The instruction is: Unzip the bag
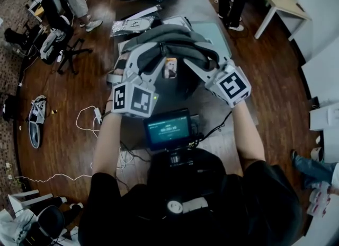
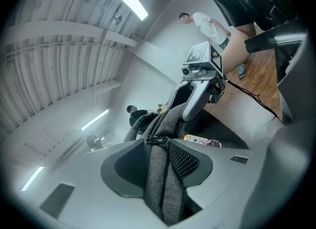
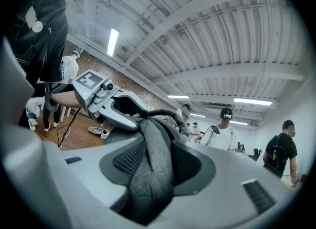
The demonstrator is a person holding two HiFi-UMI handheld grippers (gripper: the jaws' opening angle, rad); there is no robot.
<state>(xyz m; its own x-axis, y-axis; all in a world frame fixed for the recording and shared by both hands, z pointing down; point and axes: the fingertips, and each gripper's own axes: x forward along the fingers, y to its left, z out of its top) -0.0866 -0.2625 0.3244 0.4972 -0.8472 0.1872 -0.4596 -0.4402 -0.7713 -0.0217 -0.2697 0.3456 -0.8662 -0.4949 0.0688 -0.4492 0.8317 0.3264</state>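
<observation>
Left gripper (image 2: 159, 166): jaws clamped on a grey strip of the bag (image 1: 175, 41), zipper pull (image 2: 156, 139) sitting just past the jaw tips.
Right gripper (image 3: 157, 166): jaws pinching a fat grey fold of the same bag.
Bag: on the dark surface (image 1: 204, 6), top strung between both sets of jaws.

grey fabric bag (image 1: 170, 37) lying on dark grey surface (image 1: 197, 6) | left tool (image 1: 144, 59) reaching in at bag's left side | right tool (image 1: 197, 66) at its right side | small black screen (image 1: 168, 129) lit, just below bag | brown wooden floor (image 1: 275, 70) around
</observation>
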